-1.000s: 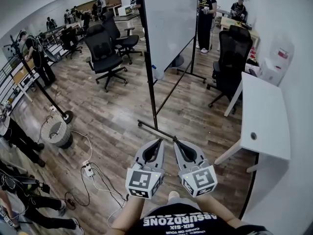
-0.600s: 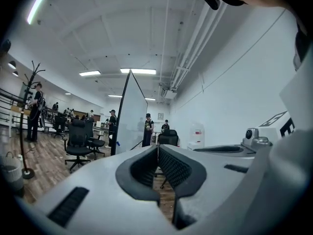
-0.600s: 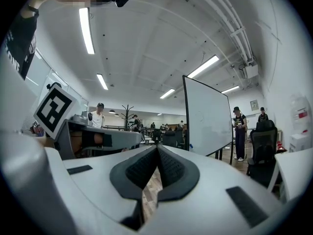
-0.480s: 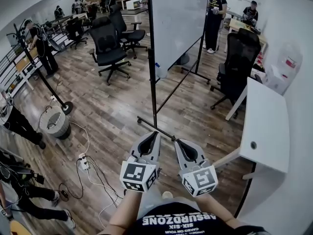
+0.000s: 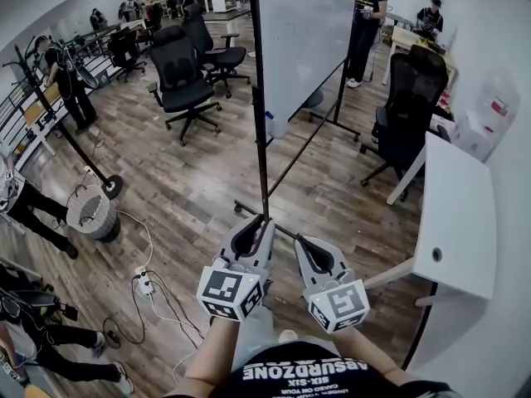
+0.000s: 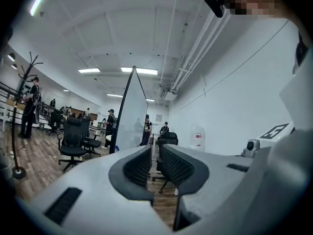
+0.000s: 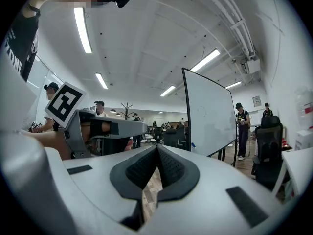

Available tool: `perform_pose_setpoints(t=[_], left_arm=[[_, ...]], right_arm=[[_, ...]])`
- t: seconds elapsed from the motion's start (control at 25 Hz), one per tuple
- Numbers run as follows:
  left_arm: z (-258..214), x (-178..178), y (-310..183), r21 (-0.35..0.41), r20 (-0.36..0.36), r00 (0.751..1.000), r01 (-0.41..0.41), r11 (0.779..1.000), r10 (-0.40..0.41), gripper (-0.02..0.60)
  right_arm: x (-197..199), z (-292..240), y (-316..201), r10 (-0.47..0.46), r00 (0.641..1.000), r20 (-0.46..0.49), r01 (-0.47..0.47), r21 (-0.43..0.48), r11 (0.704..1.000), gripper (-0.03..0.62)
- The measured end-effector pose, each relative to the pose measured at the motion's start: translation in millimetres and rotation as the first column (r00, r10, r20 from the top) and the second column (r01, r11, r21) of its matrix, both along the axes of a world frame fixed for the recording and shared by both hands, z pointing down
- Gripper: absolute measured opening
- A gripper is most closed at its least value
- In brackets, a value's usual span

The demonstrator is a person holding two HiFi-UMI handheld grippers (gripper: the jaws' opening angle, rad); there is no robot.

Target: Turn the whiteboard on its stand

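The whiteboard [image 5: 299,40] stands edge-on ahead of me on a black stand, its near upright post [image 5: 260,123] rising from a floor foot [image 5: 278,225]. My left gripper [image 5: 254,222] reaches up to that post's lower part; whether it touches I cannot tell. Its jaws have just been opening and now stand a little apart with nothing between them [image 6: 155,163]. The board [image 6: 131,112] shows ahead of it. My right gripper [image 5: 304,243] is beside it on the right, short of the foot, its jaws shut tip to tip [image 7: 157,149] on nothing. From there the board [image 7: 210,114] is ahead to the right.
Black office chairs stand left of the board [image 5: 178,77] and to its right [image 5: 406,114]. A white table [image 5: 460,214] runs along the right wall. A power strip with cables [image 5: 145,284], a round bin [image 5: 91,214] and a coat stand's base [image 5: 110,186] lie left. People stand behind.
Both grippers moved forward toward the stand's near post, and the board looms closer. The left jaws went from shut to slightly parted. The right jaws stayed shut.
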State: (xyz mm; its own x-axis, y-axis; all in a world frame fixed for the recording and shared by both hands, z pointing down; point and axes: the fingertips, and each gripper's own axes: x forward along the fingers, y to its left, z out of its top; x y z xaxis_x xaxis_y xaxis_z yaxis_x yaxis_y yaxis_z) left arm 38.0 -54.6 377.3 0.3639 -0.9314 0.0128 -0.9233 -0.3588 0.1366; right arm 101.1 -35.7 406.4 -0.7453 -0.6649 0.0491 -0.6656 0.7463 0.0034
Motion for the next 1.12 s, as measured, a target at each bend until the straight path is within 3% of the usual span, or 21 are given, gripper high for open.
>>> perform_pose_setpoints(t=[0.76,1.12], left_arm=[[-22,-85,-139,0.038,0.02,0.997,-0.081,0.996,0.08,0.234],[-21,-114,-204,0.024,0.075,0.989,-0.131,0.991,0.129,0.259]], right_arm=[[-77,-10,-119,0.086,0.996,0.001,-0.086,0.008,0.996,-0.002],[-99,-7,-168,0.176,0.984,0.009,-0.176,-0.002,0.984,-0.003]])
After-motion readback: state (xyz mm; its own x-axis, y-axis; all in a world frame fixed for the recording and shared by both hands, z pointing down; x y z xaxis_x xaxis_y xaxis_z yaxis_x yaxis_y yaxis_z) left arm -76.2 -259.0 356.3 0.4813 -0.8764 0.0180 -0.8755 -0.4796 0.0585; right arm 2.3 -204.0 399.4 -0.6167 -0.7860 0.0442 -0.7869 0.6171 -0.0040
